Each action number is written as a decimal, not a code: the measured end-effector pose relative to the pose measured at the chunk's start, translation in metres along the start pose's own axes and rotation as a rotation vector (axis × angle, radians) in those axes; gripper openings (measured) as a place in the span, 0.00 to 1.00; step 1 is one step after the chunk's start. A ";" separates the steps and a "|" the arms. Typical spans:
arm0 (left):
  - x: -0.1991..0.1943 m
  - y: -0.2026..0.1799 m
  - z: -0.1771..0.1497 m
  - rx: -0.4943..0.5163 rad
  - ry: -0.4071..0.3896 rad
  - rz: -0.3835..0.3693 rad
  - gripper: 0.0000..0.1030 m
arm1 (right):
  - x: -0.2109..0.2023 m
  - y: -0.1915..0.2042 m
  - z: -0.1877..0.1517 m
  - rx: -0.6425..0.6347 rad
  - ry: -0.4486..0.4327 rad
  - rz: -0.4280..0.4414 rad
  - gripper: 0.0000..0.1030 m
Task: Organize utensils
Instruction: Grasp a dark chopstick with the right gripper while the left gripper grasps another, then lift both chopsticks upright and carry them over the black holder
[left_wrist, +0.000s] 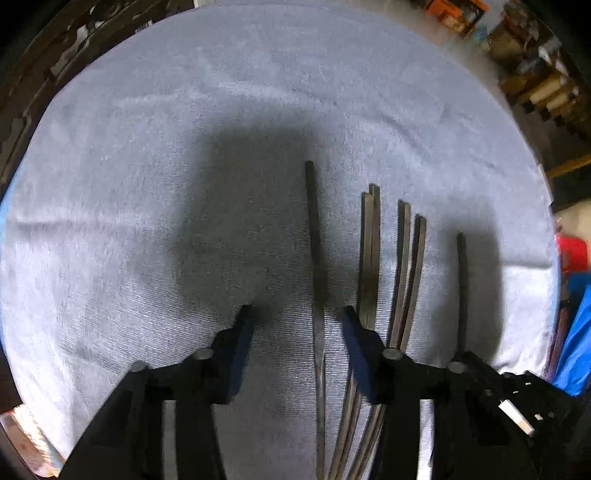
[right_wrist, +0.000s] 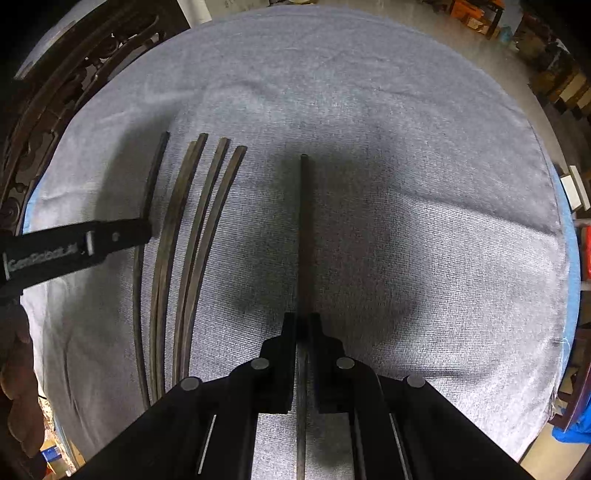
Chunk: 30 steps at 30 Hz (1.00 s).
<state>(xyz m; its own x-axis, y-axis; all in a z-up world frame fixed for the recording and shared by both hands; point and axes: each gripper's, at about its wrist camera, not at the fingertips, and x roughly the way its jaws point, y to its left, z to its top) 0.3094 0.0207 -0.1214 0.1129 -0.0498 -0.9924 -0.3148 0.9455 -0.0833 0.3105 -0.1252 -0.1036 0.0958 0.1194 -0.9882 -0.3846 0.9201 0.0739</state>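
Observation:
Dark chopsticks lie side by side on a grey-blue cloth (left_wrist: 166, 155). In the left wrist view my left gripper (left_wrist: 297, 321) is open, its fingers standing either side of a single chopstick (left_wrist: 313, 229) without touching it. Right of it lie several chopsticks (left_wrist: 373, 251) in pairs. Farther right, a lone chopstick (left_wrist: 461, 280) runs up into my right gripper (left_wrist: 460, 358). In the right wrist view the right gripper (right_wrist: 303, 321) is shut on that chopstick (right_wrist: 303, 221). I cannot tell whether it is lifted off the cloth. The left gripper (right_wrist: 144, 230) reaches in over the leftmost chopstick (right_wrist: 157, 166).
The cloth (right_wrist: 406, 184) covers a round table. Dark carved wooden furniture (right_wrist: 44, 110) stands past its left edge. Shelves with boxes (left_wrist: 535, 74) stand at the far right, and red (left_wrist: 572, 254) and blue (left_wrist: 576, 347) items lie off the right edge.

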 end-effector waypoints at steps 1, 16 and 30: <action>0.000 -0.002 0.000 0.009 0.001 0.030 0.27 | 0.000 -0.001 0.000 -0.003 0.001 0.000 0.07; 0.006 0.005 -0.052 0.455 0.209 0.180 0.06 | 0.000 -0.001 -0.020 -0.097 0.212 -0.026 0.07; -0.004 0.032 -0.083 0.373 0.188 0.121 0.06 | 0.006 -0.010 -0.026 -0.029 0.293 -0.045 0.06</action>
<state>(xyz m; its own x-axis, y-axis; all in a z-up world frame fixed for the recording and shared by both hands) 0.2206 0.0246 -0.1273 -0.0885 0.0438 -0.9951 0.0506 0.9979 0.0394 0.2906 -0.1436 -0.1133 -0.1543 -0.0384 -0.9873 -0.4123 0.9106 0.0290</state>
